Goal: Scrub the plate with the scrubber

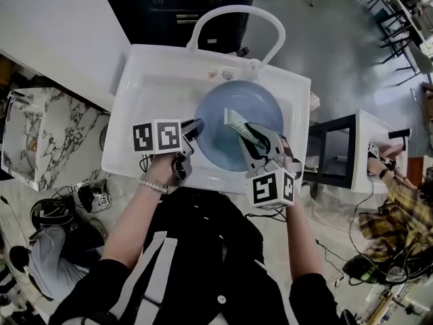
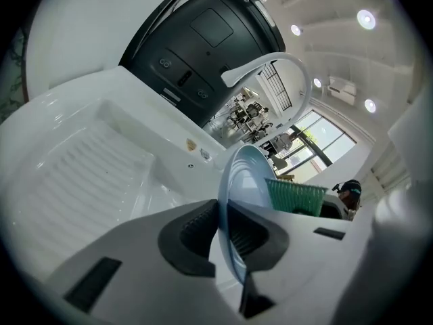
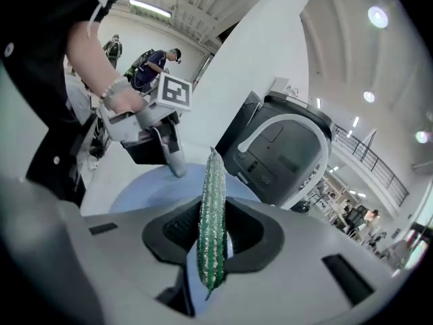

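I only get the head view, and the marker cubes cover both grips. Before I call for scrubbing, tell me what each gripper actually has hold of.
Observer: The left gripper is shut on the pale blue round plate. The left gripper view shows the rim pinched edge-on between both dark pads.
Operator: Now report the right one.
Observer: The right gripper is shut on the thin green scrubber pad. In the right gripper view it stands on edge between the pads, with its tip reaching out over the plate.
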A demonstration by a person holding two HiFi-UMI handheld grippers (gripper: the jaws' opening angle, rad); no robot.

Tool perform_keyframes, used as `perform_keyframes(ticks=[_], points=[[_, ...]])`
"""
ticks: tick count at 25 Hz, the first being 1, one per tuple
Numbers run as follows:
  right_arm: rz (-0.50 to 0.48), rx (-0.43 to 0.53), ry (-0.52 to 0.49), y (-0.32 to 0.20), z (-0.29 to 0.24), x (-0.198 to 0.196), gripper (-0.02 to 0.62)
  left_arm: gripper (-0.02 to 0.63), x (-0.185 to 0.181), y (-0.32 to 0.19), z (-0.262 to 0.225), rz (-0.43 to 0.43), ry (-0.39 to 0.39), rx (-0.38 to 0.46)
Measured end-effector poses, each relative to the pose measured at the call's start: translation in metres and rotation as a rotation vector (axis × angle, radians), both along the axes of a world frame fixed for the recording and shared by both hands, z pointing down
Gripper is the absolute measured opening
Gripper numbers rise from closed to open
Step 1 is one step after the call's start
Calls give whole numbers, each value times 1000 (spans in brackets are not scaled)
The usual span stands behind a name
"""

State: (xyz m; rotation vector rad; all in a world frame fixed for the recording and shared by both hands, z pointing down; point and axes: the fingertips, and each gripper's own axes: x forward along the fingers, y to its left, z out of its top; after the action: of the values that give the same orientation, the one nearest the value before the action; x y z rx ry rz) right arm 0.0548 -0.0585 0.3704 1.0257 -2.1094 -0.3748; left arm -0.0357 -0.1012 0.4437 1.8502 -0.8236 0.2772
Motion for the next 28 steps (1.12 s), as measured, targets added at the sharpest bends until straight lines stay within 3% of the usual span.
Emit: perform_keyframes(ticks=[4,8,12,22,28], points=[[-1,101,141,-31,-5,15,95,32,0,3,-2,24,-4,6],[14,134,160,-51,-6,19,95,32,2,5,-5,38,8,8],[-13,118,181,-53,6,11,95,32,3,5,-9,38,25,10],[-188,74,229,-14,32,-24,95,35,-4,-2,-6,2,29,4],[-275,43,202,15,41,-39,95,37,-8,-5,-3,-26,58,-22]])
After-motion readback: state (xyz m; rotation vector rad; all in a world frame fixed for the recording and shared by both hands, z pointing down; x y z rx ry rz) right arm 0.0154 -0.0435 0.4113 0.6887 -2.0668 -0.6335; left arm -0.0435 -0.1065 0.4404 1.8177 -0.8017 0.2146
